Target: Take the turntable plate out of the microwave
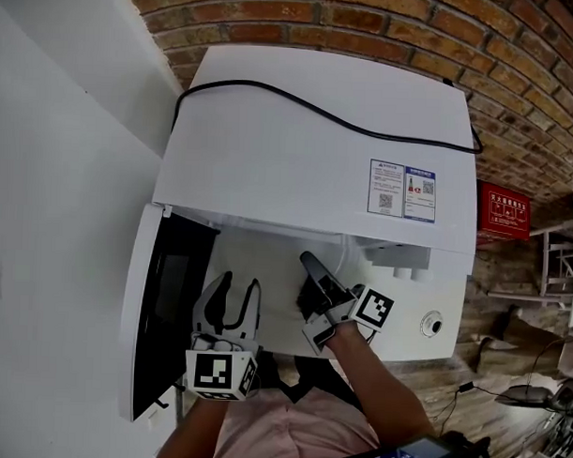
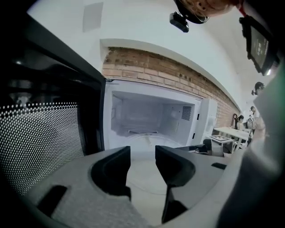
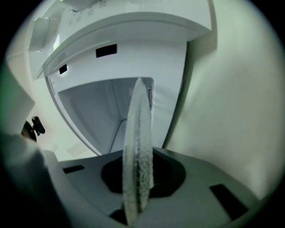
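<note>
Plate [image 3: 138, 147], one, in right tongs [image 1: 310, 267], left tongs [image 2: 142, 153] parted

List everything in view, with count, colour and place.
microwave: 1, white, against brick wall
door: 1, dark inside, open at left
cable: 1, black, across microwave's top
stickers: 2, white and blue, on its top
sign: 1, red, on the wall, right
plate: 1, clear, at the cavity's mouth
left gripper: 1, grey, before the cavity, fingers apart, empty
right gripper: 1, grey, fingers shut on the plate's edge
</note>
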`<action>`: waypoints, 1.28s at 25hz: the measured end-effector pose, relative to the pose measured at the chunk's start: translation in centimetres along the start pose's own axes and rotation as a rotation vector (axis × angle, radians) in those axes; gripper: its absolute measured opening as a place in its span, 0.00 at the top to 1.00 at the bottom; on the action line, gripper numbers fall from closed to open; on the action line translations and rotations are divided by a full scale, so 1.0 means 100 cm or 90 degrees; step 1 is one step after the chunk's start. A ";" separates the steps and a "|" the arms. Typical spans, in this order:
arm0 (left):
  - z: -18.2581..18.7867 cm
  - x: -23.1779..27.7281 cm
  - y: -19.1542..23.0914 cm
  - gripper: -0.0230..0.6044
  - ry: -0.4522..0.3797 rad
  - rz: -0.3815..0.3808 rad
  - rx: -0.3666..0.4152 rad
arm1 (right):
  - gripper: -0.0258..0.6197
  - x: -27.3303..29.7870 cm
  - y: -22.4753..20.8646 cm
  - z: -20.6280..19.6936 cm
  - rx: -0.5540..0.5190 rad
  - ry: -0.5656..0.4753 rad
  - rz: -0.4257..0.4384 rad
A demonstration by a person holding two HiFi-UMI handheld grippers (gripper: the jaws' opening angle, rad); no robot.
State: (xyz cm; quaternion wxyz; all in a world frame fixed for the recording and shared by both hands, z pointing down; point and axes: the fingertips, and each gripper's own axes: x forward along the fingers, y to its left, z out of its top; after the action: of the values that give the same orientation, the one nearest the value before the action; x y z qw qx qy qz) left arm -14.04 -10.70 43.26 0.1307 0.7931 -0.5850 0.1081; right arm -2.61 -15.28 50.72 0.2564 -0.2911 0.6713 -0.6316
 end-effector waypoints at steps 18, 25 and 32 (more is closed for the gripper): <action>0.001 -0.046 -0.011 0.66 -0.020 0.070 -0.022 | 0.92 -0.023 0.037 -0.020 -0.023 0.067 0.033; -0.004 -0.060 -0.014 0.66 -0.014 0.055 -0.024 | 0.92 -0.039 0.044 -0.028 -0.034 0.053 0.033; -0.013 -0.076 -0.022 0.66 -0.011 0.007 -0.021 | 0.92 -0.064 0.041 -0.047 -0.032 0.015 0.013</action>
State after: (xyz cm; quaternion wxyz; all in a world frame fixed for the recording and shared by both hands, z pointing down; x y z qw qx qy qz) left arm -14.19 -2.77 41.87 0.1384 0.7883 -0.5924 0.0925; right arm -1.75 -7.29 46.78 0.2473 -0.2834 0.6930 -0.6150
